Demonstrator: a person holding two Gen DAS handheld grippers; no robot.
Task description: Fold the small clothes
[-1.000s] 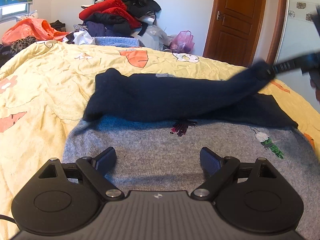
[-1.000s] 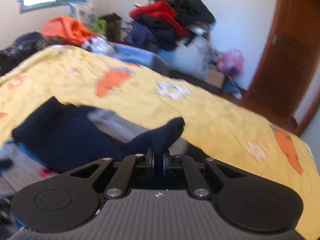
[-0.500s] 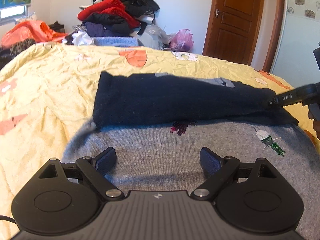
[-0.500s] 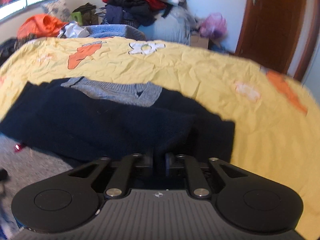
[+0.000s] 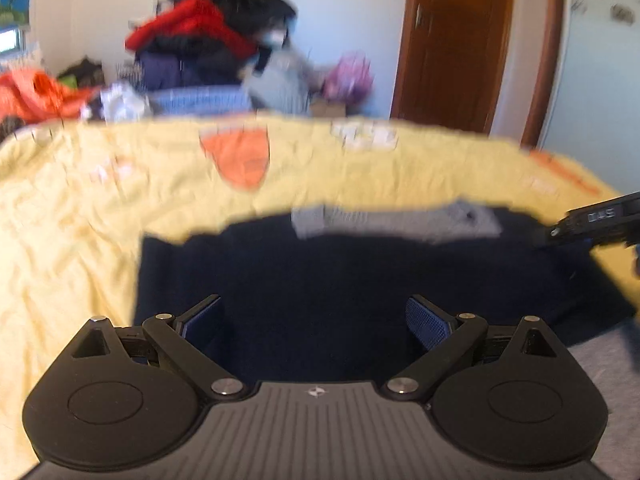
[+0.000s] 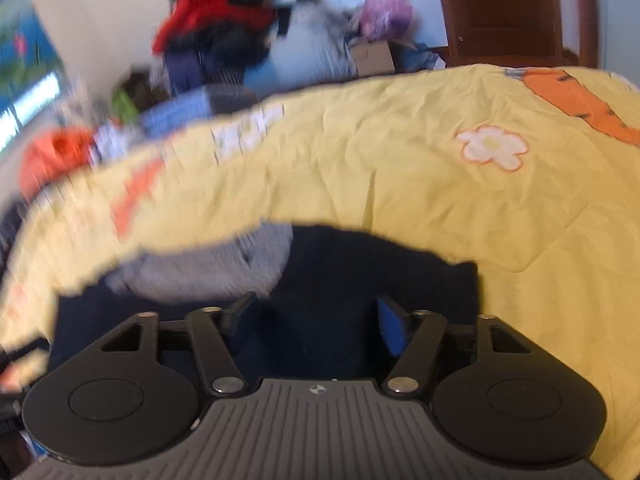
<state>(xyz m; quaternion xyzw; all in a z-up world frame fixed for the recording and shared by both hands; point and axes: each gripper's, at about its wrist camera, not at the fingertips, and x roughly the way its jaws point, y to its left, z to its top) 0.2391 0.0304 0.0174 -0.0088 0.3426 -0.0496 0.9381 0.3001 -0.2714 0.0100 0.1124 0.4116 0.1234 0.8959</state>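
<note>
Grey sweater (image 5: 612, 364), navy sleeves (image 5: 360, 276) folded across, on yellow bedspread (image 5: 100, 208)

White letters stand on the right gripper (image 5: 600, 220) at the picture's edge. They look like "DAS" (blurry, so I can't be sure).

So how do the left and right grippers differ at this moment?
The left gripper stands wide open; the right gripper is open less far, its jaws having just been opening. The left hangs over the navy sleeves folded across the sweater; the right sits at the sleeve's end by the yellow bedspread. Both are open, with nothing pinched.
</note>
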